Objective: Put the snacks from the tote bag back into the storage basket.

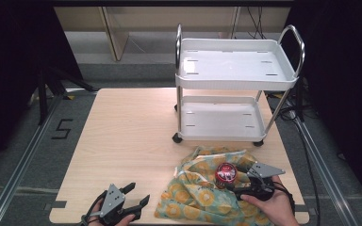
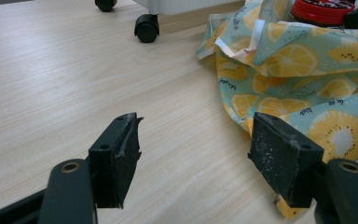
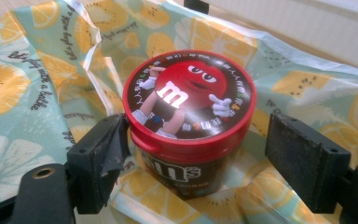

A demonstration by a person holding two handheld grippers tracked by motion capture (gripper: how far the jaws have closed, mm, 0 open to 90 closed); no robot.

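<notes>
Red-lidded and rigid, the candy tub (image 3: 189,121) stands upright on the fruit-print cloth bag (image 1: 202,193) between my right gripper's (image 3: 196,154) open jaws, probably light, best squeezed below its lid; my left gripper (image 2: 205,161) gapes empty beside that bag.

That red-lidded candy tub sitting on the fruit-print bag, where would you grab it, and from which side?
Grip the candy tub across its round body just under the red lid, coming level from the person's side. It stands upright on the fruit-print bag, and the lid's wider rim should stop it slipping down. The right gripper already straddles it, jaws open, one pad touching its side.
</notes>
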